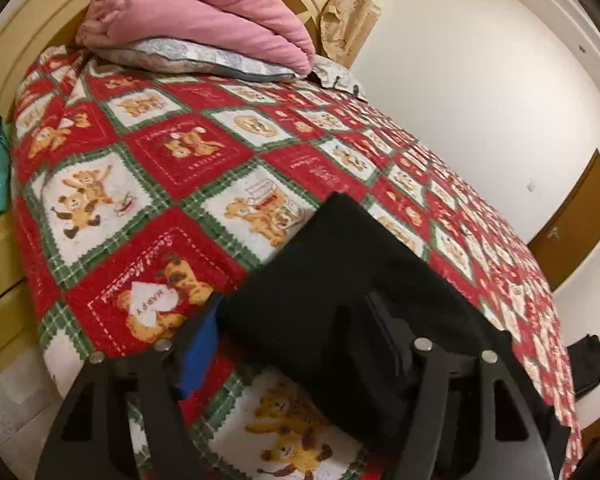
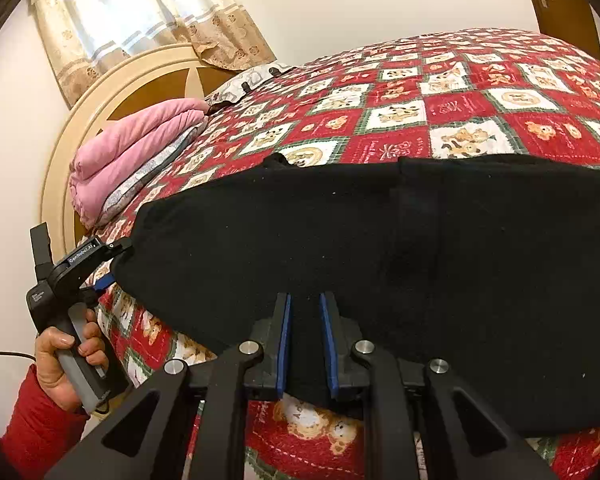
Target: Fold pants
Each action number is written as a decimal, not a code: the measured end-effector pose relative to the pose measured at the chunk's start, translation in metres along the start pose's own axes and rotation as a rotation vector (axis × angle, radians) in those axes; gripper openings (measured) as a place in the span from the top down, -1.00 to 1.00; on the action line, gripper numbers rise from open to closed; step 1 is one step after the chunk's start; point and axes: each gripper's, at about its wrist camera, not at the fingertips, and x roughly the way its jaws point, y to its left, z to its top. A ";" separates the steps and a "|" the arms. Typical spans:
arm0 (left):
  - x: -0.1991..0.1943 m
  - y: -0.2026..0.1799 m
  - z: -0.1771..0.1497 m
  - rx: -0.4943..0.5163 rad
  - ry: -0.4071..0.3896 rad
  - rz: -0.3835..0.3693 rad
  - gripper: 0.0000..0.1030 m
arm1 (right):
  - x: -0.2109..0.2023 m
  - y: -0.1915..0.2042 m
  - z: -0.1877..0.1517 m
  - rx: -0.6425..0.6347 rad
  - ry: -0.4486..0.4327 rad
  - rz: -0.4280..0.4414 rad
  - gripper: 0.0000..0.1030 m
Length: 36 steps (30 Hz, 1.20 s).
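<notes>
Black pants [image 2: 340, 220] lie folded across the near side of a bed with a red, white and green teddy-bear bedspread [image 2: 460, 108]. My right gripper [image 2: 304, 300] is shut on the near edge of the pants, with black cloth pinched between its blue pads [image 2: 284, 344]. My left gripper [image 2: 114, 264], held by a hand in a red sleeve [image 2: 60, 364], stands at the left end of the pants. In the left wrist view the pants [image 1: 340, 248] lie between the jaws of the left gripper [image 1: 292, 300]. Its blue pad [image 1: 196, 344] shows bare beside the cloth, not pressing on it.
A folded pink quilt [image 1: 204, 12] rests on a grey pillow [image 1: 188, 60] at the cream headboard [image 2: 140, 76]. A curtain [image 2: 140, 8] hangs behind it. A brown door [image 1: 576, 216] is in the far wall. A black object [image 1: 586, 364] sits at the bed's far edge.
</notes>
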 end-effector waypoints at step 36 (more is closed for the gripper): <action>-0.061 -0.095 0.014 0.316 -0.167 -0.217 0.50 | -0.075 -0.029 0.028 0.126 -0.182 0.087 0.68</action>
